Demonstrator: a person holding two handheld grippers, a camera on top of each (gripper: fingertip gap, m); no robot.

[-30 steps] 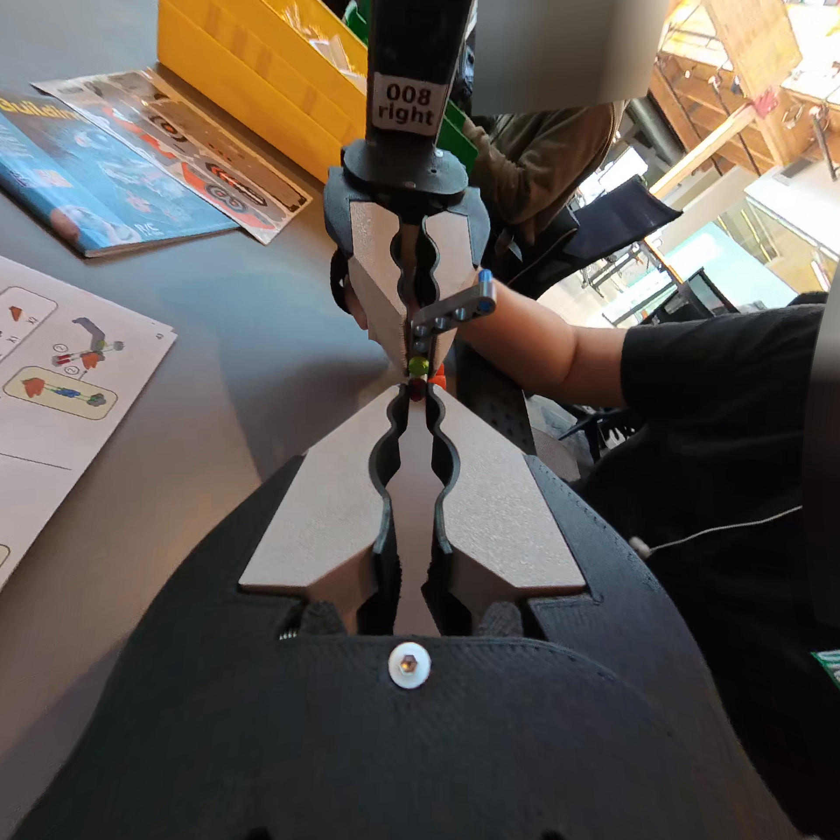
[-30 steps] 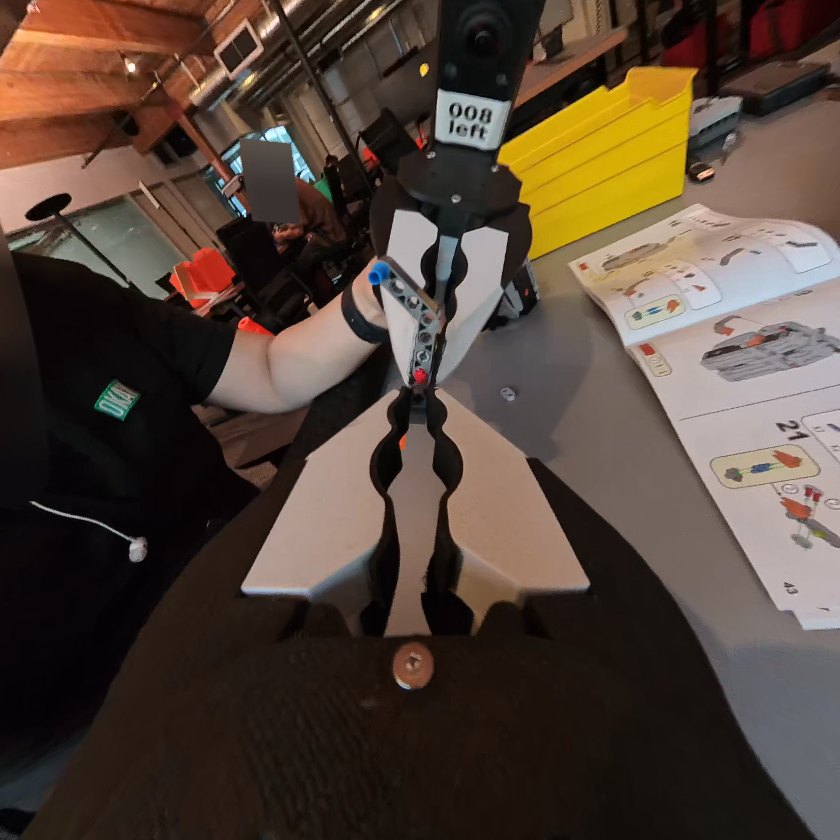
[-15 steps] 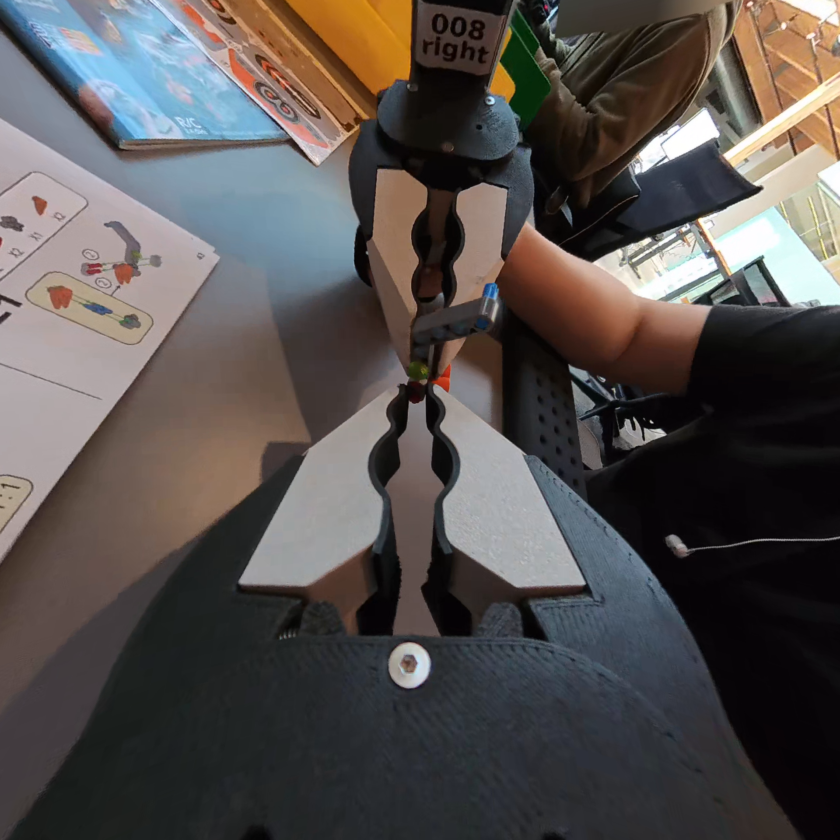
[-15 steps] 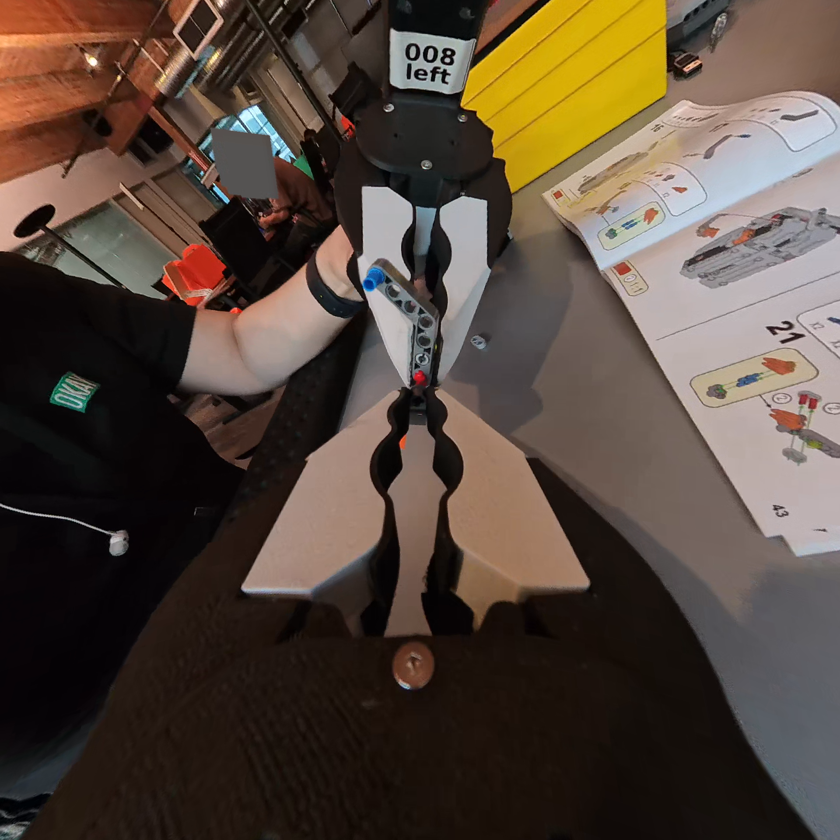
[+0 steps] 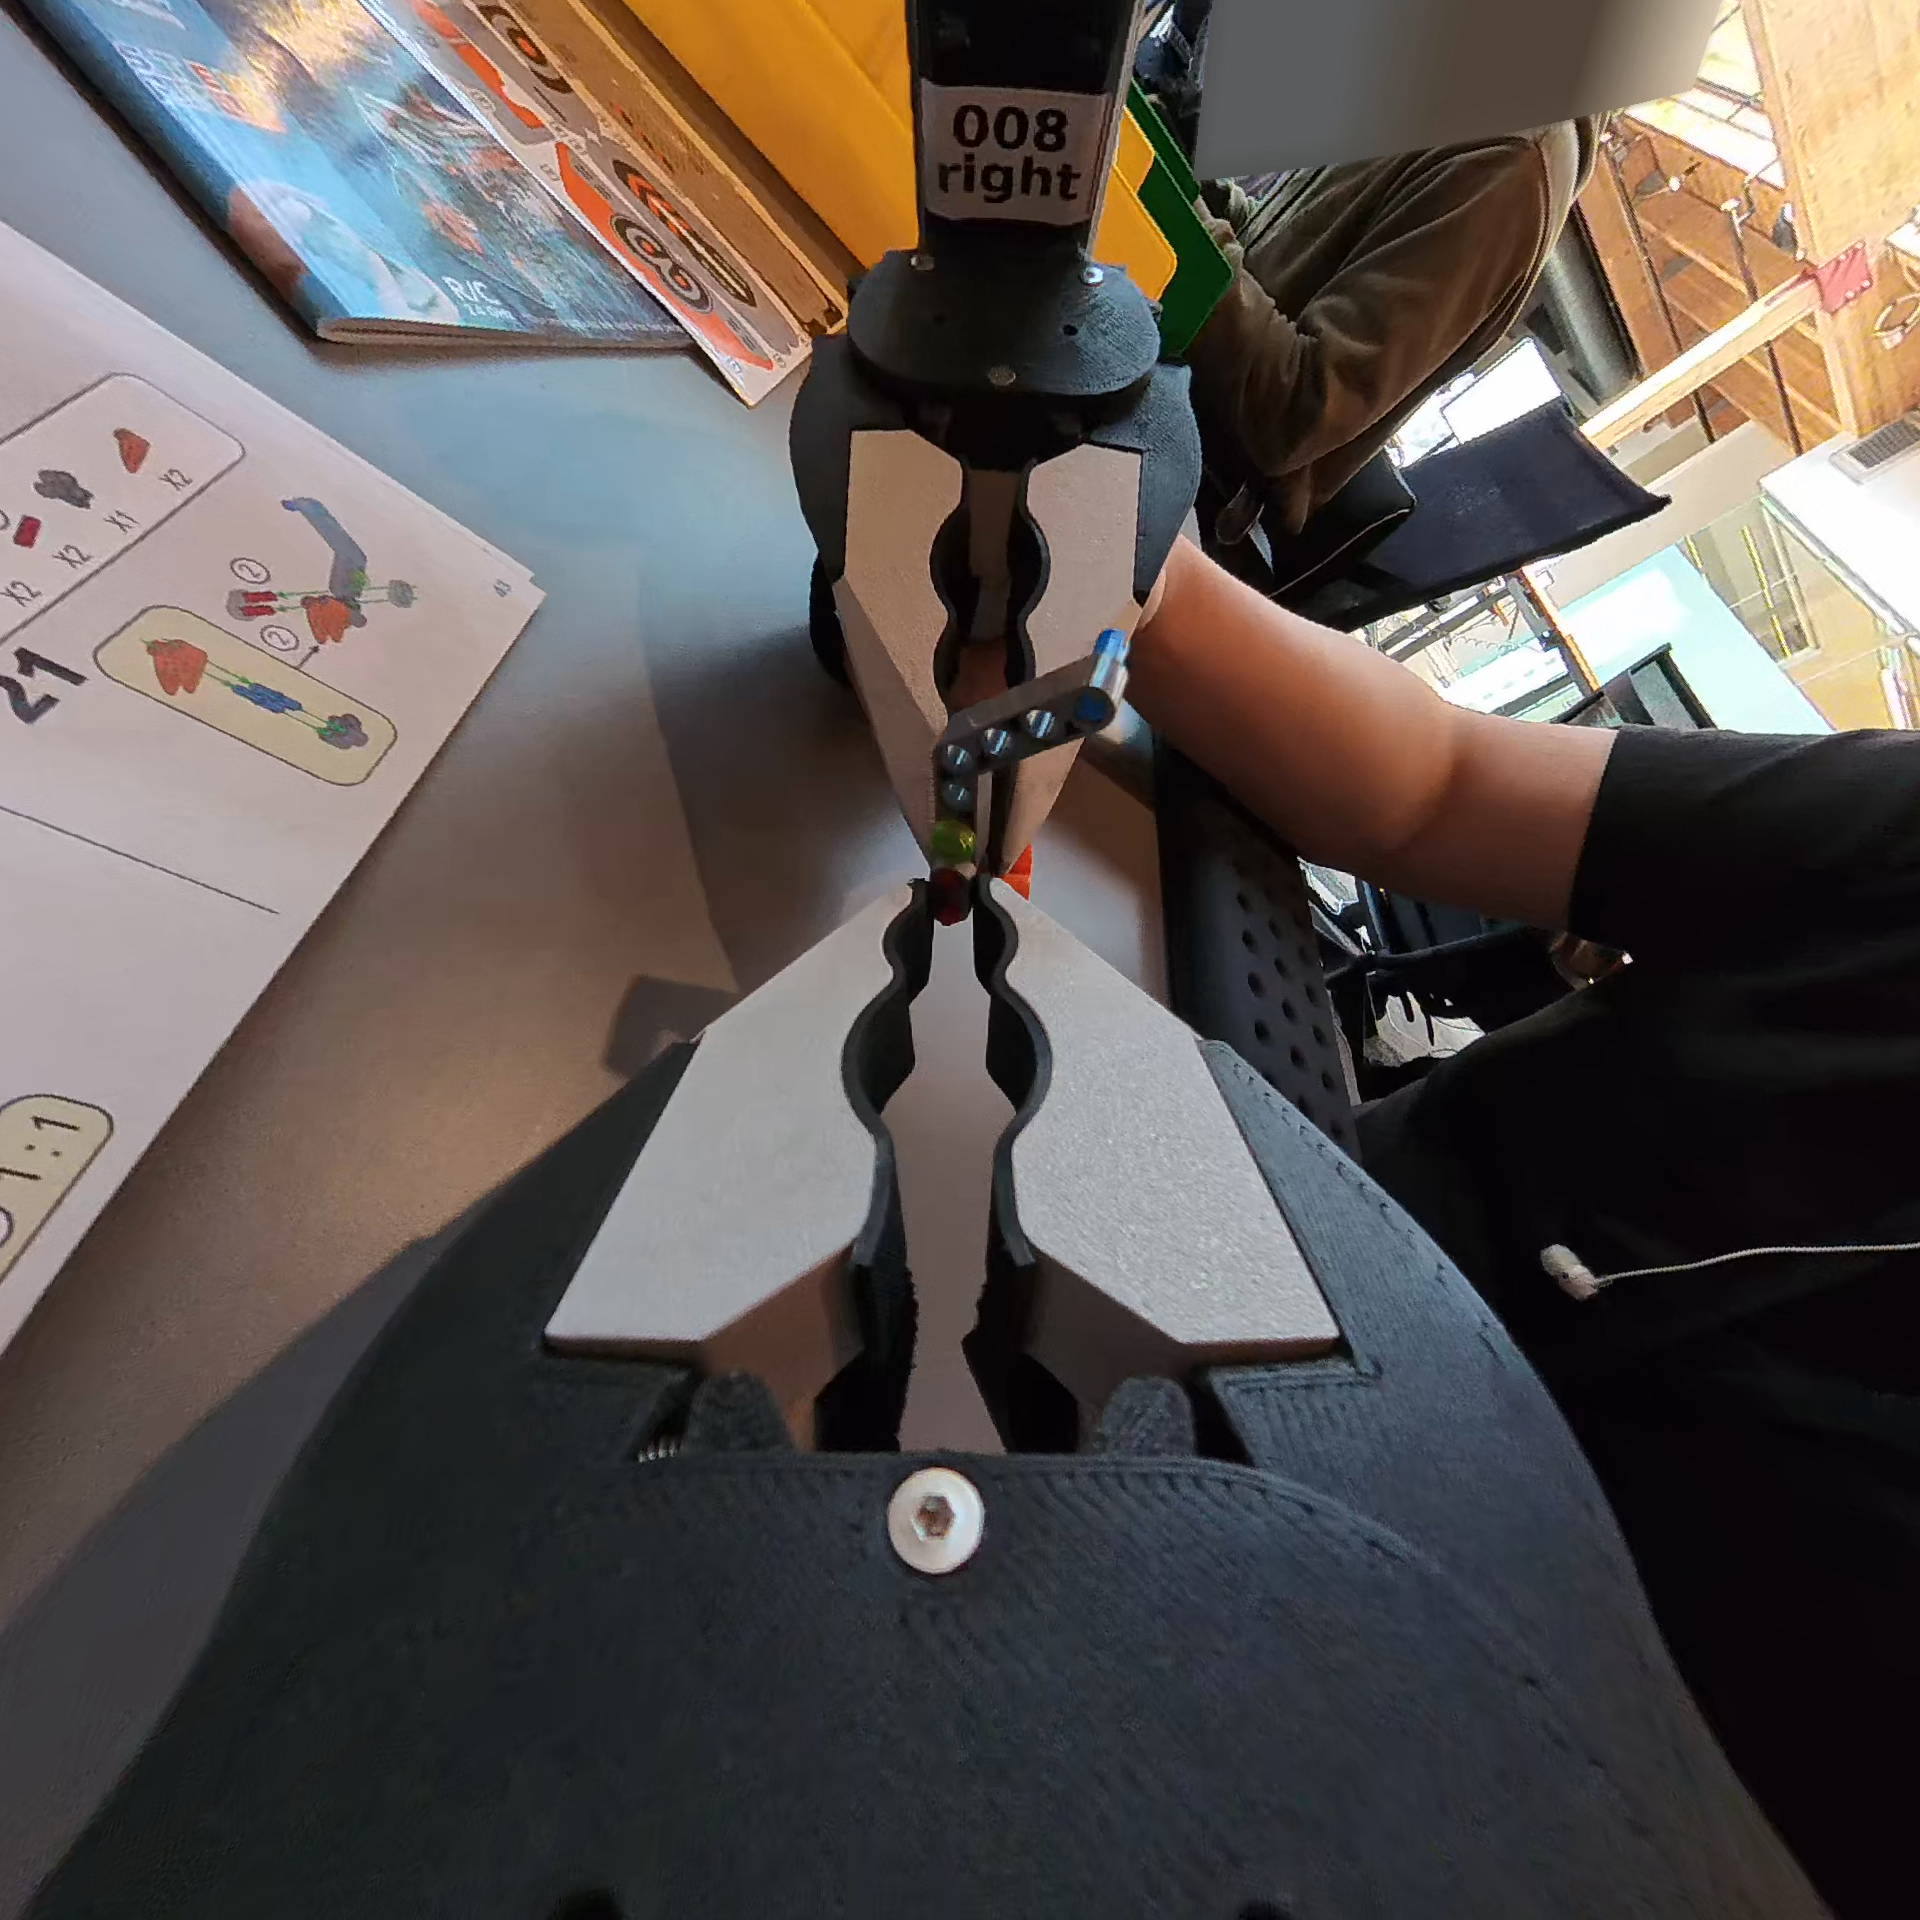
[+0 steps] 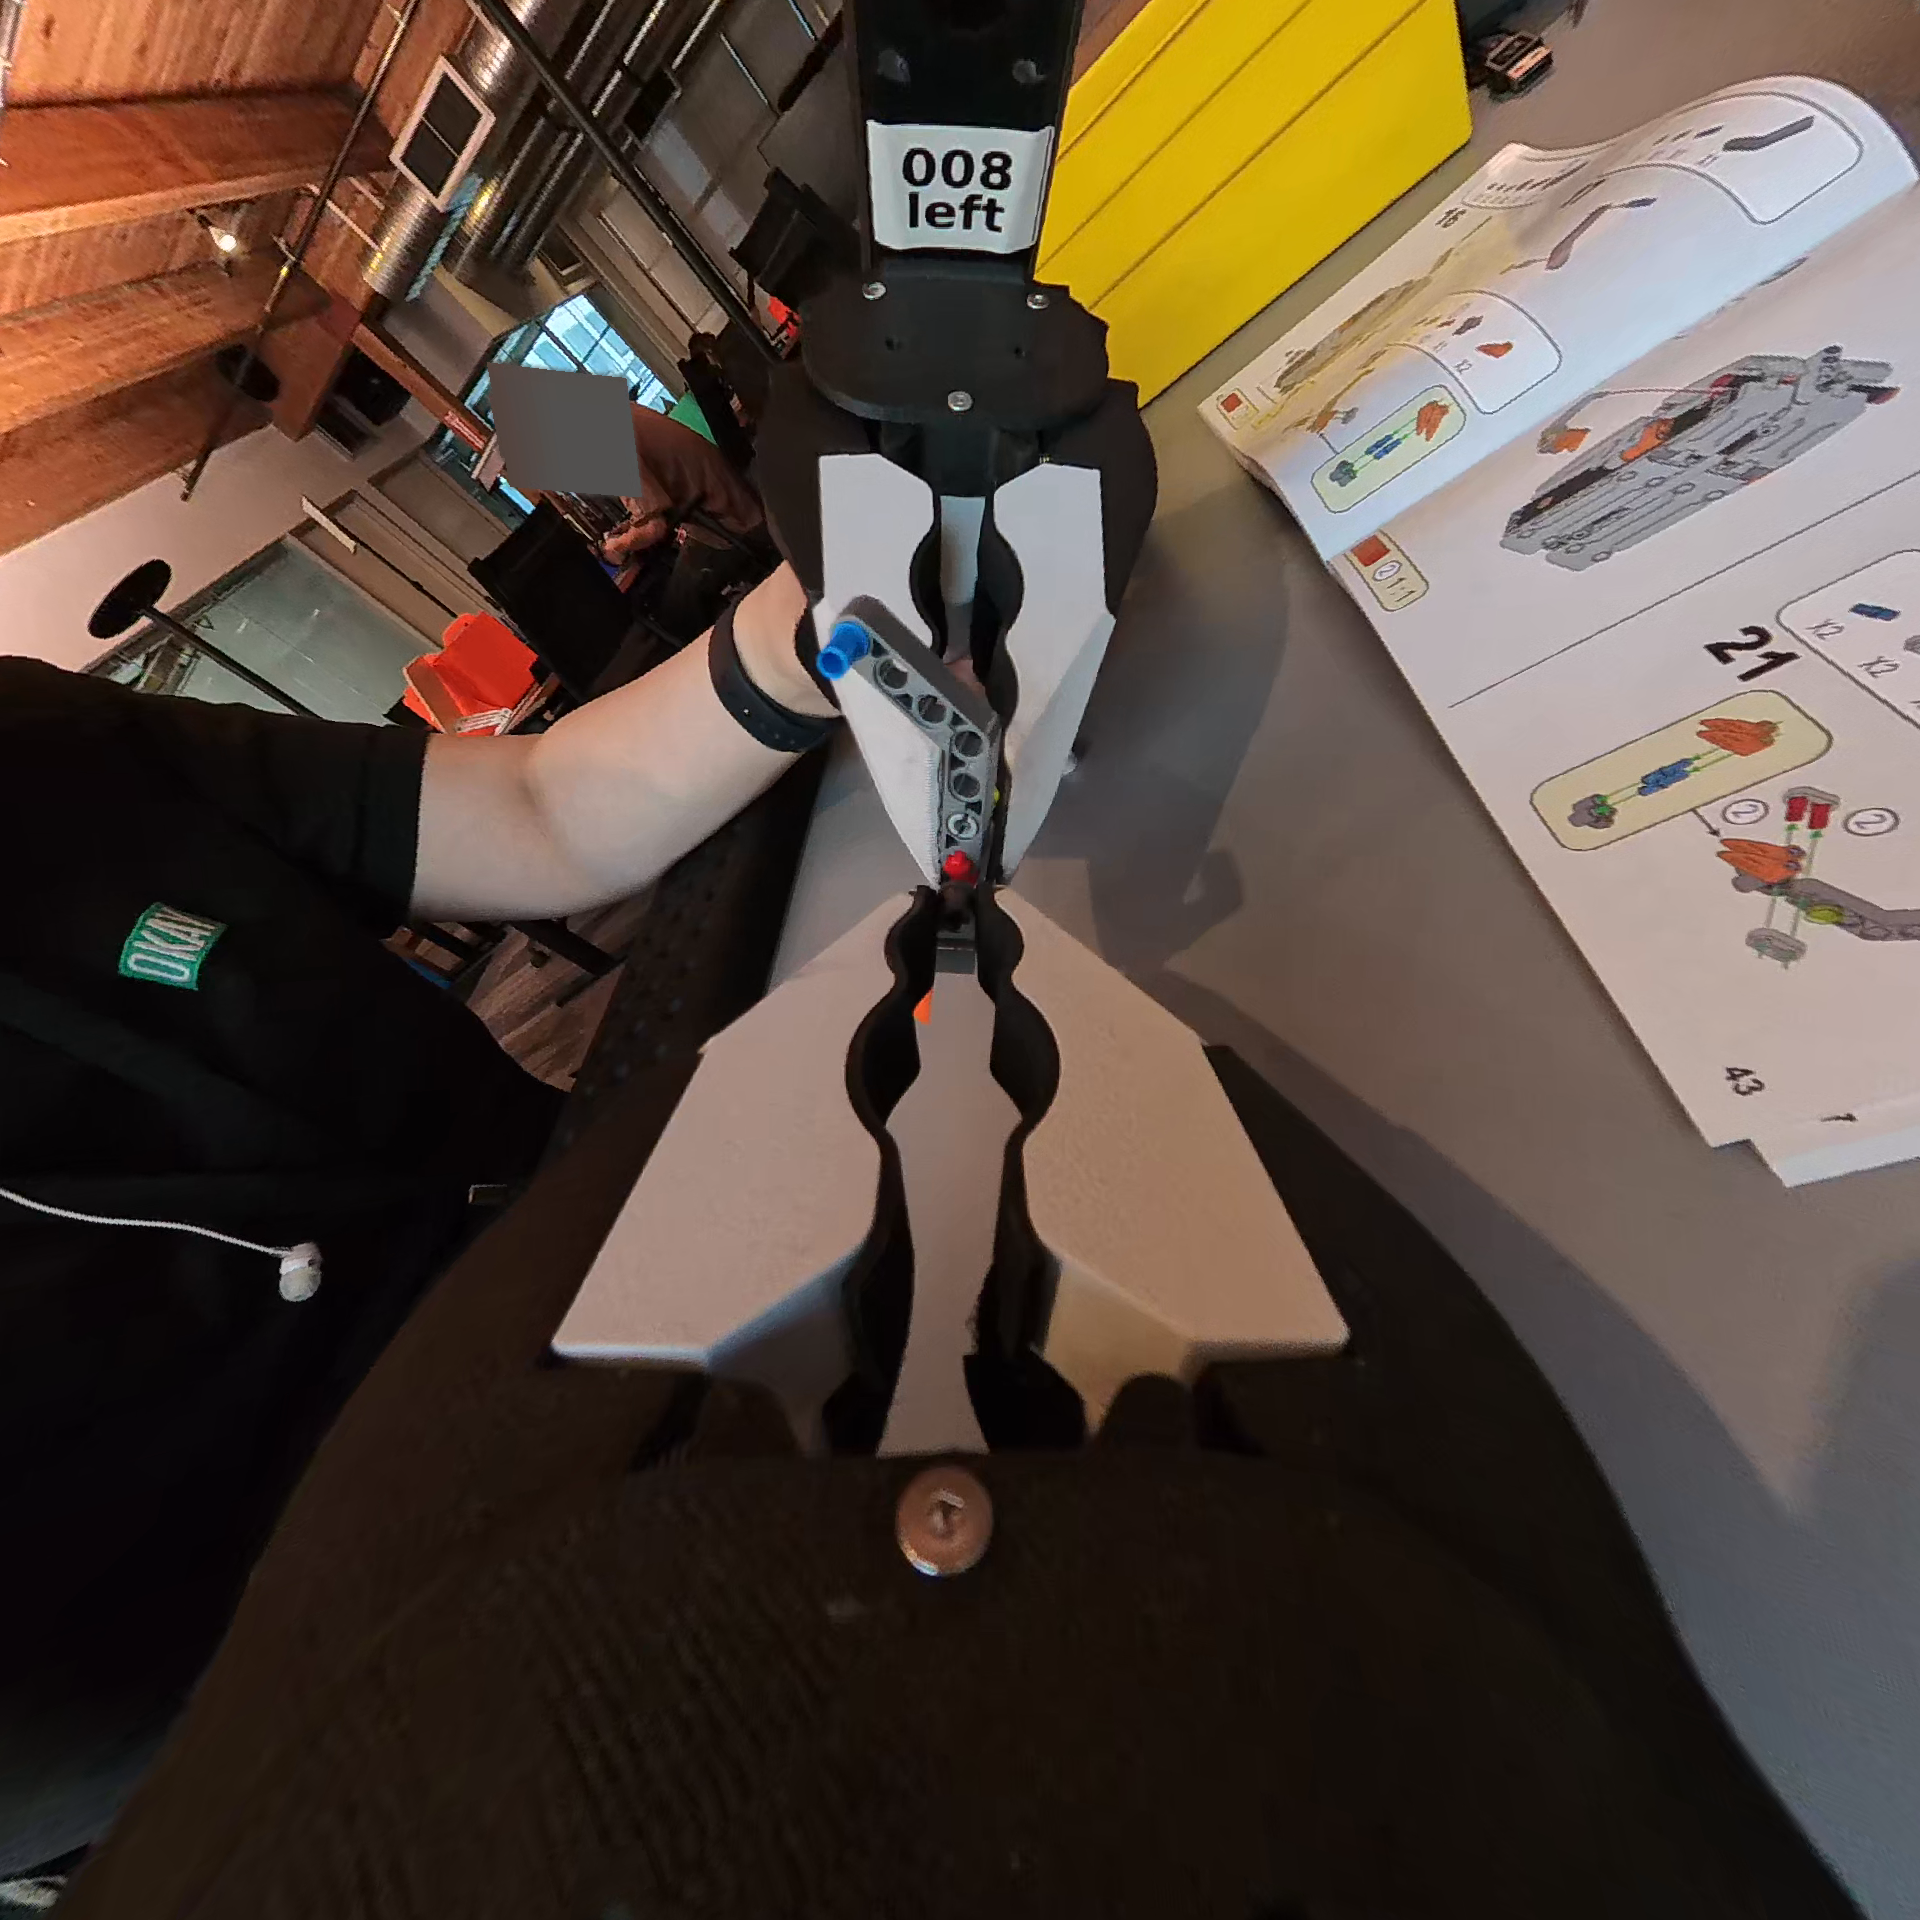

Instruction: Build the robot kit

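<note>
Fingertips of my left gripper are pinched shut on a red pin, held off the table. My right gripper meets it tip to tip, closed on a dark part with an orange piece just behind; the view there is cramped, so I may be misreading that part. Rising from the joint is a bent grey beam with a green bush near its lower end and a blue pin at the top.

Both grips are on tiny surfaces. As I judge it, any twist or off-axis push between the two grippers could pop the red pin out or swing the beam round.

Farther off, a manual lies open on the table, then a booklet and a yellow bin.
</note>
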